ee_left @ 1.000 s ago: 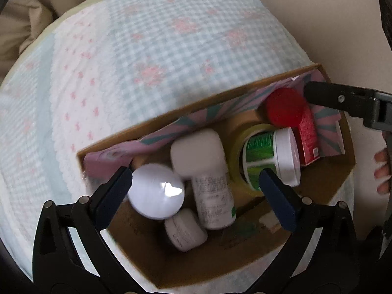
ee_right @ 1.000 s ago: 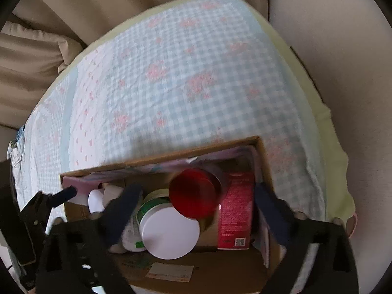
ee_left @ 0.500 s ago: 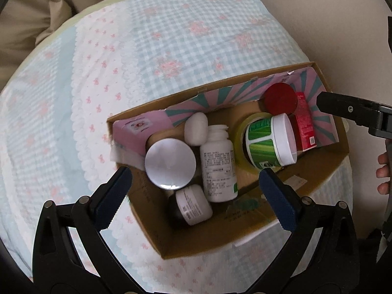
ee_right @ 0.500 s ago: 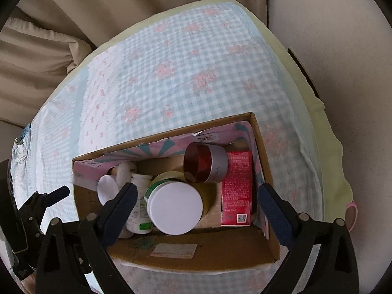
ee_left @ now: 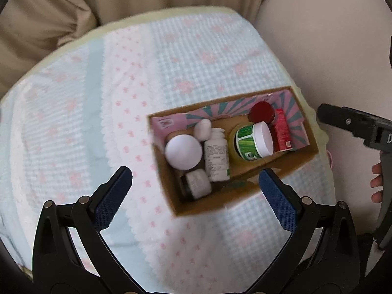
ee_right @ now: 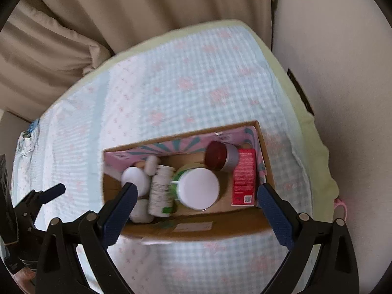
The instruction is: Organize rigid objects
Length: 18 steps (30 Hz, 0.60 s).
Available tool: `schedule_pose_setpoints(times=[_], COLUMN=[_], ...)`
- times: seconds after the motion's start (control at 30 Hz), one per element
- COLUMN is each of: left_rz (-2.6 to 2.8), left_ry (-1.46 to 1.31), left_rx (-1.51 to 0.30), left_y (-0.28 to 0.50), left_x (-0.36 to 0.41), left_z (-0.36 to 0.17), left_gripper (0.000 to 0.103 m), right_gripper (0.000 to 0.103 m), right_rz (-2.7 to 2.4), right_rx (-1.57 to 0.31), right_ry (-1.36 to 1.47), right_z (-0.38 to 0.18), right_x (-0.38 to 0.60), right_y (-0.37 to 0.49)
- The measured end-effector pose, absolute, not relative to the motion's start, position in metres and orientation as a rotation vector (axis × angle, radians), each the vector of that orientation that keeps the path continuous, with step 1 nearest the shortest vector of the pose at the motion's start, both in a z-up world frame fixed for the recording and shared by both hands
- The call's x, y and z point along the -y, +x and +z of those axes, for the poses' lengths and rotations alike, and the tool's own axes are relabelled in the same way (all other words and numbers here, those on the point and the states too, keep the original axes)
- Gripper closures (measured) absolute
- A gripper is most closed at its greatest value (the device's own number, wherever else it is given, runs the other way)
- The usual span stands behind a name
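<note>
A cardboard box [ee_left: 291, 165] [ee_right: 220, 225] sits on a checked cloth. Inside lie a green-labelled jar with a white lid [ee_left: 254, 143] [ee_right: 198, 188], a white pill bottle [ee_left: 216, 156] [ee_right: 160, 191], a red-lidded jar [ee_left: 261, 112] [ee_right: 220, 155], a red carton [ee_left: 281, 132] [ee_right: 243, 181], a round white lid [ee_left: 183, 150] [ee_right: 134, 177] and a small white jar [ee_left: 198, 183] [ee_right: 140, 212]. My left gripper [ee_left: 193, 191] is open and empty above the box's near left corner. My right gripper [ee_right: 196, 205] is open and empty above the box's near side.
The blue-and-pink checked cloth [ee_left: 171, 61] [ee_right: 183, 85] covers a rounded cushion. Beige sofa cushions [ee_left: 49, 17] [ee_right: 61, 49] rise behind it. The right gripper's body [ee_left: 355, 127] shows in the left wrist view; the left gripper's finger [ee_right: 46, 191] shows in the right wrist view.
Both grippers have pulled back and up from the box, which now looks smaller and farther. The objects in the box have not moved. Both grippers stay open.
</note>
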<state>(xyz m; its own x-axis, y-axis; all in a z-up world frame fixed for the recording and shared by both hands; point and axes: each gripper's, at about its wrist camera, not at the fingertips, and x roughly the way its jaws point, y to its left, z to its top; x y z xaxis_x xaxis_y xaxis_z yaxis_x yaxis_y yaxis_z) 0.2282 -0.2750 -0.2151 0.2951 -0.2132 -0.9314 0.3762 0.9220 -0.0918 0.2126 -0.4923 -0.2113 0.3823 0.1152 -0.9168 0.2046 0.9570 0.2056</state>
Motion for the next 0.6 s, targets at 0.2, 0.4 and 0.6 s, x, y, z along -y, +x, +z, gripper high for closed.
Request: schedule_pose_setpoints(times=[0.2,0.4,0.6], left_rz=[-0.384,-0.292,-0.198], left_ry=[0.1,0.063,0.034], left_rx=[-1.079,-0.87,-0.753], left_y=[0.19,0.142,0.105], left_x=[0.211,0.14,0.087], left_z=[-0.131,-0.044,-0.003], left_gripper=[0.0,0.0,0.0], right_gripper=[0.005,0.005,0.005], right_rz=[-0.047,-0.021,-0.009], right_rx=[-1.085,-0.968,-0.862], right_ry=[0.27,0.183,0.105], right_z=[-0.133,-0.057,-0.013], right_x=[0.448,0.382,0.33], right_y=[0.174,0.131,0.093])
